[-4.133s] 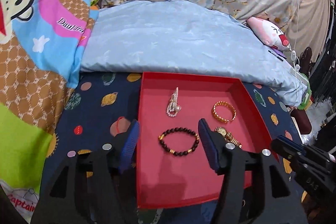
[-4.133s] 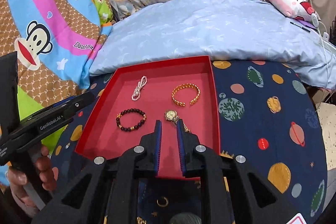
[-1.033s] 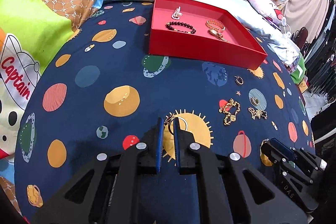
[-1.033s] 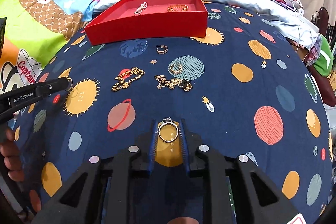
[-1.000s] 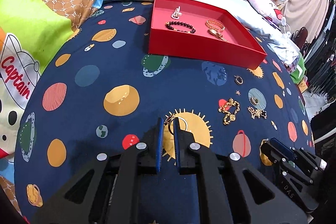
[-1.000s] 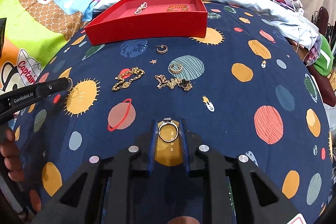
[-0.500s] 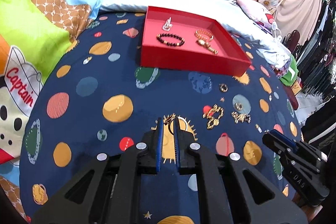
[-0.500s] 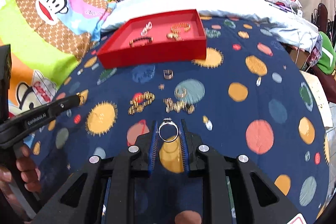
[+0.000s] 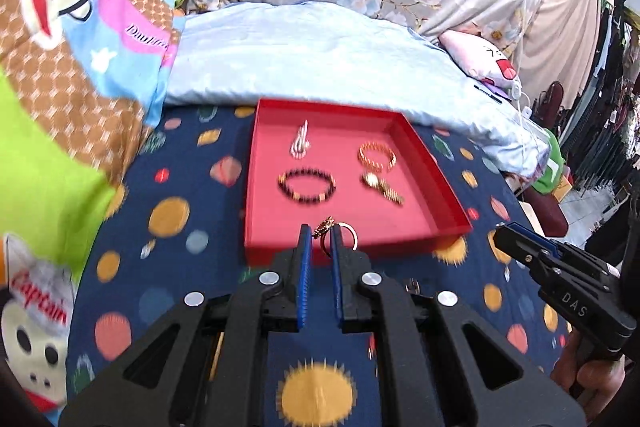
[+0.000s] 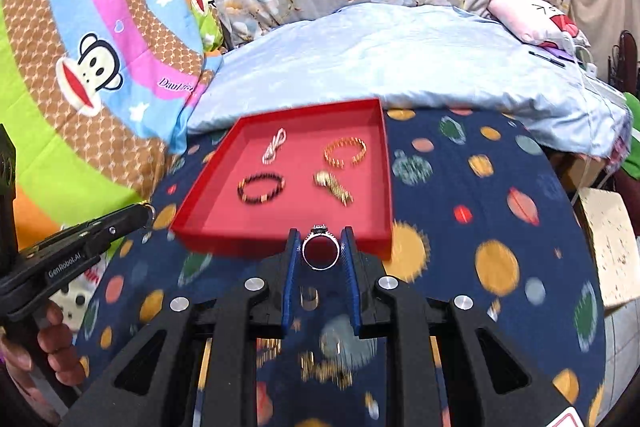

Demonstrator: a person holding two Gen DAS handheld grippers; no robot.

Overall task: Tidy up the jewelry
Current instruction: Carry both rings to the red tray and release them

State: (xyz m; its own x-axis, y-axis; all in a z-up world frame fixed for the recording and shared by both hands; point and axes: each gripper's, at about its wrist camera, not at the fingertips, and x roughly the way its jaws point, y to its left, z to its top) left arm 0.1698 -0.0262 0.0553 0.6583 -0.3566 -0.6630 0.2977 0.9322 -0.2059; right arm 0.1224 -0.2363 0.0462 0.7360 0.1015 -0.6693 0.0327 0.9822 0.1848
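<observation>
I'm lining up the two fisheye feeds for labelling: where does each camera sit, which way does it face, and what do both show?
Left wrist view: sits on the left gripper, looking forward along its fingers at the red rectangular tray; its fingers pinch a thin silver hoop with a gold charm, and the right gripper shows at the right edge.
Right wrist view: sits on the right gripper, facing the same tray; its fingers clamp a silver stone-set ring, and the left gripper and hand show at left.
Both share the tray, its dark beaded bracelet and the planet-print bedspread.
</observation>
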